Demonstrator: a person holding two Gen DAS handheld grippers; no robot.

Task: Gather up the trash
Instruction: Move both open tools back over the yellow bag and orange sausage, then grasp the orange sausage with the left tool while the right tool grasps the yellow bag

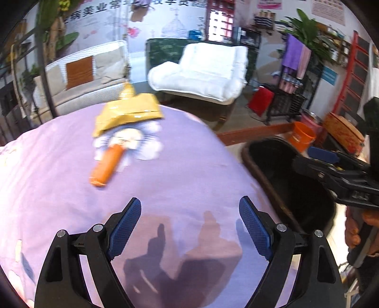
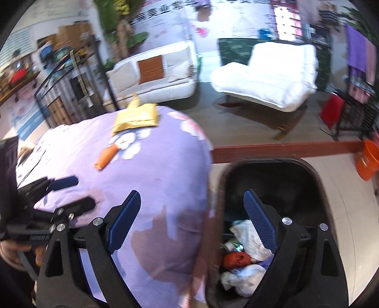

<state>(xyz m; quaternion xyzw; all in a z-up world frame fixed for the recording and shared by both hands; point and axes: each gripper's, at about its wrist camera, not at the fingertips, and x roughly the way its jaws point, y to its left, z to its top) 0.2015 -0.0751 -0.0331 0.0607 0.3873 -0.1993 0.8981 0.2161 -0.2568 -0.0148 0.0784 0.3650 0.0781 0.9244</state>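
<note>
Lilac floral sheet (image 1: 177, 170) covers the bed; on it a yellow wrapper (image 1: 129, 113) at the far edge and an orange tube (image 1: 106, 165) just nearer. White armchair (image 1: 203, 71) and beige sofa (image 1: 90, 75) stand beyond. Left tool (image 1: 189, 225) and right tool (image 2: 191, 220) both gape wide, empty. Only the right view looks into the black bin (image 2: 272, 165) beside the bed: crumpled tissues (image 2: 248, 237), a red wad (image 2: 236, 259).

White armchair (image 1: 201, 73), beige sofa (image 1: 90, 78), dark floor (image 2: 236, 118), mural wall (image 1: 151, 21)
</note>
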